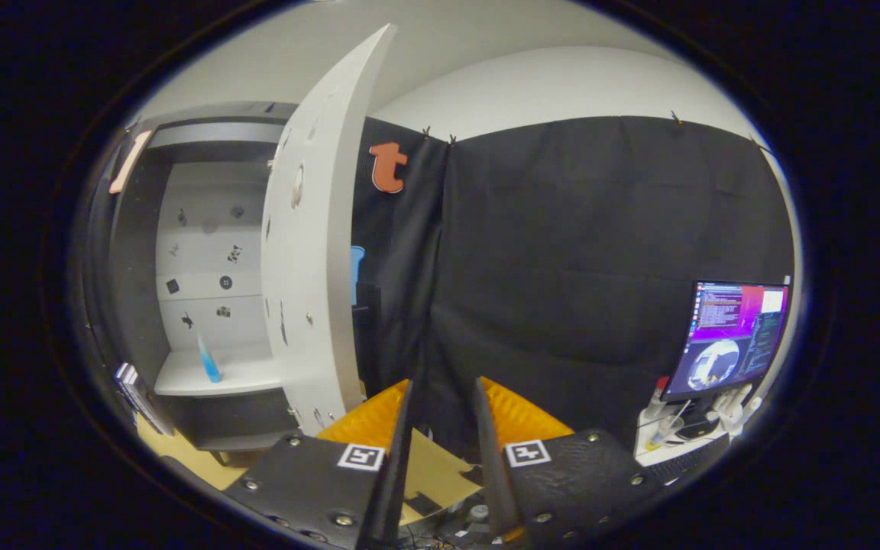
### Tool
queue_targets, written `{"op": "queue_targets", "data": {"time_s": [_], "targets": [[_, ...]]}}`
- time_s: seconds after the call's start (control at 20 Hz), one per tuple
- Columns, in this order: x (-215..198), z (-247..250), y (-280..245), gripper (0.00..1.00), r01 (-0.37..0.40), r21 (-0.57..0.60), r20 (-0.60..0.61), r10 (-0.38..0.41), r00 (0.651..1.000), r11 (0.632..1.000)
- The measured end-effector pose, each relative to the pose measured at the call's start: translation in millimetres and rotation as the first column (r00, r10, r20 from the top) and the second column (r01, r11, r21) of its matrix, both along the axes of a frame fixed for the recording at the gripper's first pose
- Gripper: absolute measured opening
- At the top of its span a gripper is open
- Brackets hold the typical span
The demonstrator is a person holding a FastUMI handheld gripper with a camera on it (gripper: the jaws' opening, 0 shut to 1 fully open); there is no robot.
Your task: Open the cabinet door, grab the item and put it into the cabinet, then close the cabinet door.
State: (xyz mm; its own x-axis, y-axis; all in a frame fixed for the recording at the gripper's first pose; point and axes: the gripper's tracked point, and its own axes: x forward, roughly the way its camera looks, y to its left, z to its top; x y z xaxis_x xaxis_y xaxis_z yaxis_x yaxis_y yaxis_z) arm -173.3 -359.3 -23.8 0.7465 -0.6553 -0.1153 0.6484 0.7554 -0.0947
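The white cabinet [211,260] stands off to the left of my fingers with its door [314,252] swung wide open, edge toward me. Inside, a small blue item [208,360] stands upright on the cabinet's shelf [249,376]. My gripper [444,397] is open and holds nothing; its fingers point past the door's right edge at the black cloth wall. The door's lower edge is just left of the left fingertip [398,405], apart from it.
A monitor [738,336] stands at the right on a small white table [677,447] with bottles and a cup. A tan board [432,473] lies low between the fingers. The black cloth wall [577,267] runs behind.
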Motion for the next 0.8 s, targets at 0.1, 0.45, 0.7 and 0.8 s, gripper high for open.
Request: {"op": "queue_targets", "data": {"time_s": [0.1, 0.45, 0.7, 0.8], "targets": [[10.2, -1.2, 0.3, 0.52, -0.015, -0.012, -0.001, 0.015, 1.000, 1.000], [24.5, -6.2, 4.9, 0.68, -0.079, 0.018, 0.010, 0.079, 0.997, 0.997], [23.9, -6.1, 21.2, 0.68, -0.174, 0.026, 0.002, 0.174, 0.985, 0.984], [29.5, -7.4, 34.5, 0.68, -0.219, 0.040, 0.002, 0.219, 0.976, 0.975]]}}
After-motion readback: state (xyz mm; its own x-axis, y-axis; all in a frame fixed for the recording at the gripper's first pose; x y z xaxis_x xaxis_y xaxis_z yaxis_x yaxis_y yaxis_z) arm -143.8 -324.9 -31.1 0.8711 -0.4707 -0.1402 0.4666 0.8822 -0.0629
